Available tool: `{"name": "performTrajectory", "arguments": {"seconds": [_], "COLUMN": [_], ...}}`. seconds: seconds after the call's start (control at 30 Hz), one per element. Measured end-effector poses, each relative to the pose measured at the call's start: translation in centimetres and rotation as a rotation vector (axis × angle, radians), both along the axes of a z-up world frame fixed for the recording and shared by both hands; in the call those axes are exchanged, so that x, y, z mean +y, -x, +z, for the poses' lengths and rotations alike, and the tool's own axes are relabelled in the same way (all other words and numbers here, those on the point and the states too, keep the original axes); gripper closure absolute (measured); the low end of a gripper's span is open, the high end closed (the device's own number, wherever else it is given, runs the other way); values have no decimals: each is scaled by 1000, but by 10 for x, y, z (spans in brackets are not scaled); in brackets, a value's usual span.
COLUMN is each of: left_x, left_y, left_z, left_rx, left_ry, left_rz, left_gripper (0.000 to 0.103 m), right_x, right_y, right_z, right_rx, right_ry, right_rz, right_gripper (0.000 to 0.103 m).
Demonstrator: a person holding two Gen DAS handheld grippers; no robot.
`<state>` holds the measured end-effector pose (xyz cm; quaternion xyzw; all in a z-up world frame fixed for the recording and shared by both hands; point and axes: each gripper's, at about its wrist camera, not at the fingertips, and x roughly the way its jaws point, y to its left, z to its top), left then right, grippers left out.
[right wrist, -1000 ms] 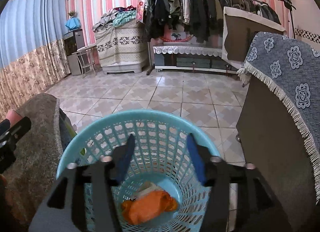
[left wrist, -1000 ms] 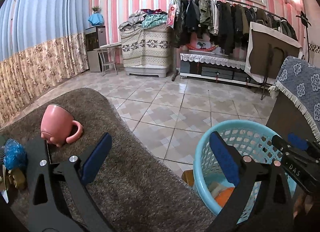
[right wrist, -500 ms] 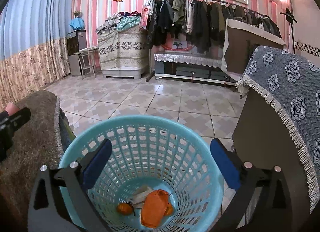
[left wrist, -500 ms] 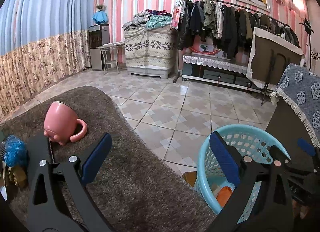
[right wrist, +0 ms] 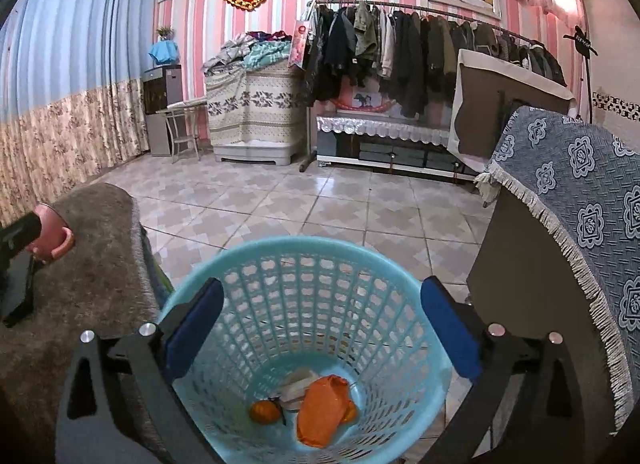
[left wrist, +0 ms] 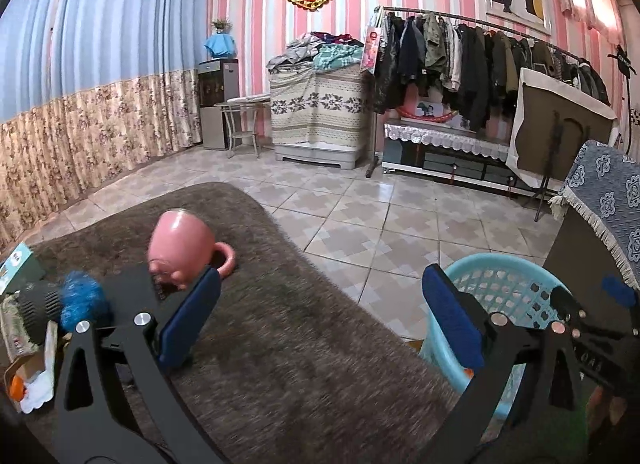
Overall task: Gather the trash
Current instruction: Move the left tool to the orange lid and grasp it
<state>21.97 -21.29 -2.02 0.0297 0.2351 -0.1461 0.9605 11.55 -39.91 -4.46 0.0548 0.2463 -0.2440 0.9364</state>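
Right gripper [right wrist: 320, 338] fingers spread, just opened, empty, over one blue basket [right wrist: 224, 276]: three trash pieces. Left gripper [left wrist: 320, 324] spread, empty; one pink mug [left wrist: 180, 248].

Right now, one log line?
right gripper: open, empty, jaws just opened | orange wrapper: in basket | left gripper: open, empty

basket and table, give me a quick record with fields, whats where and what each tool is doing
basket: light blue, on the floor beside the table
in basket: orange wrapper, small orange piece, pale scrap
table: brown fuzzy cover
on table: pink mug on its side, blue crumpled bag, more litter at the left edge
right tool: over the basket, its jaws have just opened, nothing between them
left tool: open, empty, over the table
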Motion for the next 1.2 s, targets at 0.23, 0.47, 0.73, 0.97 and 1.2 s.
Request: {"name": "performTrajectory", "arguments": {"seconds": [0.23, 0.47, 0.73, 0.97, 1.2], "left_x": [48, 104, 181, 258, 329], "left_y": [17, 35, 53, 62, 70], "left_z": [2, 9, 7, -5, -44], "left_rx": [-4, -20, 0, 62, 156], "left_ry": [-15, -20, -30, -3, -16], "left_rz": [62, 135, 243, 347, 466], "left_gripper": [6, 5, 5, 6, 6], "right_x": [39, 102, 147, 179, 199], "right_y": [-4, -10, -14, -19, -26], "right_z": [10, 14, 15, 13, 5], "right_rx": [-14, -7, -17, -35, -10], "right_ry": [-5, 19, 10, 4, 11], "right_rz": [66, 165, 245, 360, 413], "right_gripper": [6, 6, 6, 6, 6]}}
